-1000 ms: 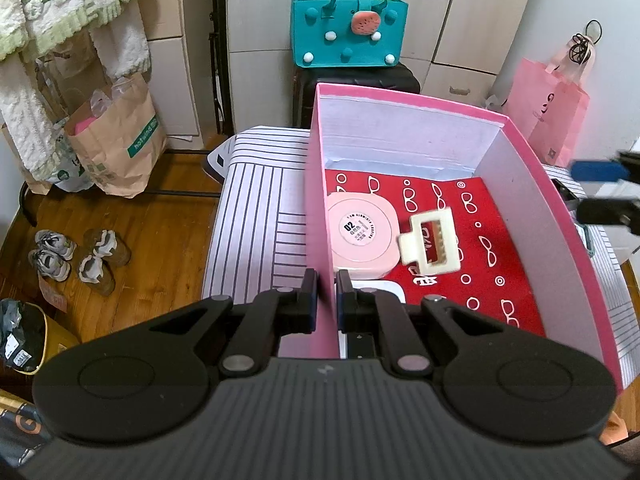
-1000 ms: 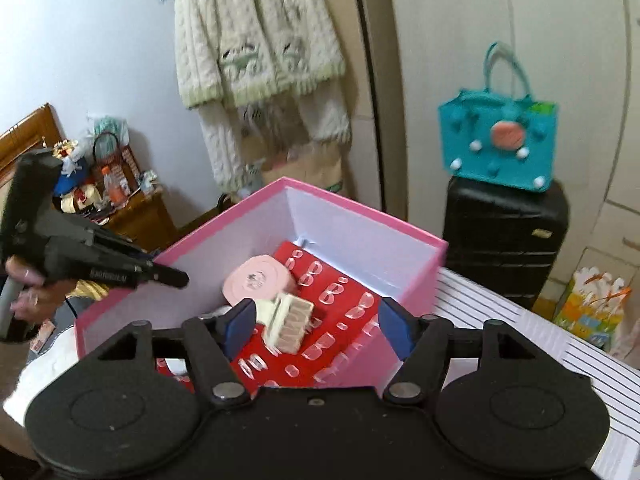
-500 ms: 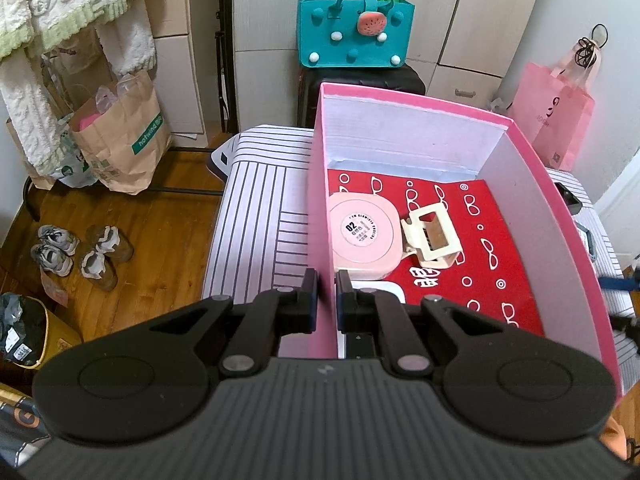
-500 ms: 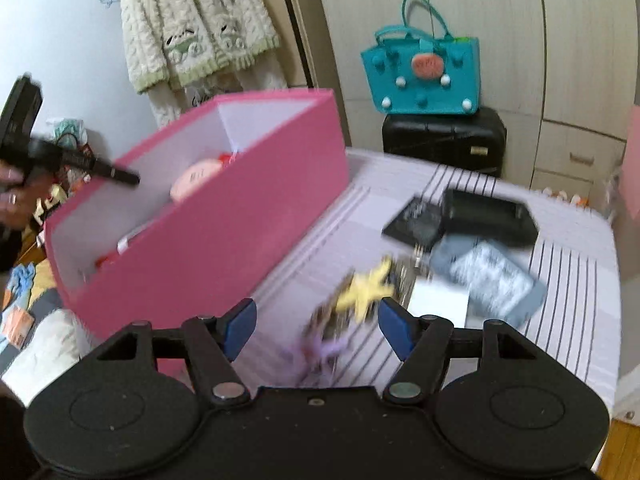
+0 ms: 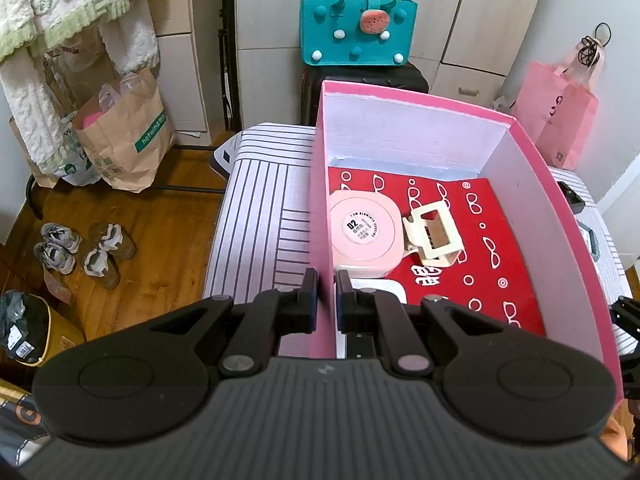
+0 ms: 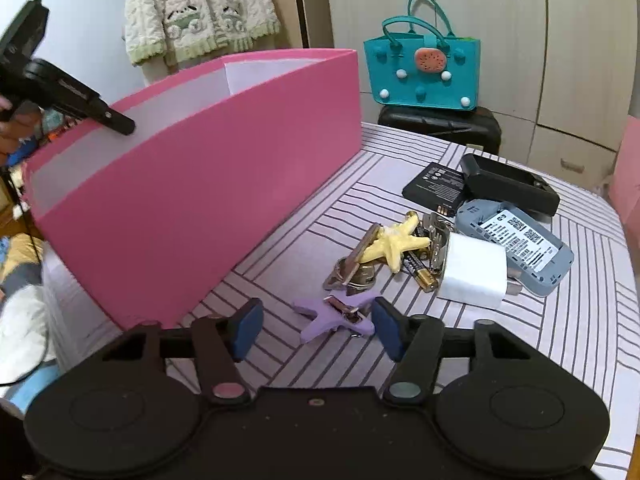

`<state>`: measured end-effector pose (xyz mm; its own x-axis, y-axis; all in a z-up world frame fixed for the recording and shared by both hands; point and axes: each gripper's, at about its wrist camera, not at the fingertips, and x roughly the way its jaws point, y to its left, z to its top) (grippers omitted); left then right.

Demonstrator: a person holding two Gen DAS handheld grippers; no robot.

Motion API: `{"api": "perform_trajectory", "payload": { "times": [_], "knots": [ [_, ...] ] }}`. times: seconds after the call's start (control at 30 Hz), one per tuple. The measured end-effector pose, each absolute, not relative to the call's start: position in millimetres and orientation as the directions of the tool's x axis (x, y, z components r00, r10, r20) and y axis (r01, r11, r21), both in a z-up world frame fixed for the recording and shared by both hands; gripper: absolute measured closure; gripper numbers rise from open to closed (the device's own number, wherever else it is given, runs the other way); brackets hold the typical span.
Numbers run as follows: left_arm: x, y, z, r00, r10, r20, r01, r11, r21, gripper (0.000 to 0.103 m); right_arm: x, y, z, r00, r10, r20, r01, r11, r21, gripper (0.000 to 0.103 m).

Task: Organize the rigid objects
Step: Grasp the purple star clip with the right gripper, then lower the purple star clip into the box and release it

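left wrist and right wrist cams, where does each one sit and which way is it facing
Left wrist: on the left gripper, looking down into the pink box, shut on its wall.
Right wrist: on the open right gripper, low over the table, facing the purple starfish clip.
Shared: the pink box and teal bag.

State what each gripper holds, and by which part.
Left gripper is clamped on the pink box by its side wall's rim. Right gripper holds nothing; jaws open above the purple starfish clip.

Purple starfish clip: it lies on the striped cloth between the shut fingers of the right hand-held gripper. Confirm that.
Not quite. In the right wrist view the right hand-held gripper is open, not shut; the purple starfish clip does lie on the striped cloth between its fingers.
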<state>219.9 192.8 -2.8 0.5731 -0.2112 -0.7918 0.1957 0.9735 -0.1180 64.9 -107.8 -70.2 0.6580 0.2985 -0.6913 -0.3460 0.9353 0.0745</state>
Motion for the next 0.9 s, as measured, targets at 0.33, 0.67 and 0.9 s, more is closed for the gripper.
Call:
{"api": "perform_trajectory", "payload": {
  "times": [0.33,0.67,0.9],
  "knots": [
    [219,192,-2,0.571,-0.214,-0.792,0.195,0.973,-0.123,0.095,65,-105,-68,0.668,0.238,-0.705,-0.324,0.946,0.013,0.062],
    [217,192,-3,0.567,-0.220,-0.794,0.196,0.972,-0.129,0.095,64,-117,-60,0.677,0.223,-0.702,-0.269,0.962,0.046,0.062],
    [218,189,-1,0.554,-0.208,-0.806,0.194,0.974,-0.118,0.095,59,-123,-37,0.684,0.272,-0.676,-0.291,0.953,0.089,0.062]
  ]
}}
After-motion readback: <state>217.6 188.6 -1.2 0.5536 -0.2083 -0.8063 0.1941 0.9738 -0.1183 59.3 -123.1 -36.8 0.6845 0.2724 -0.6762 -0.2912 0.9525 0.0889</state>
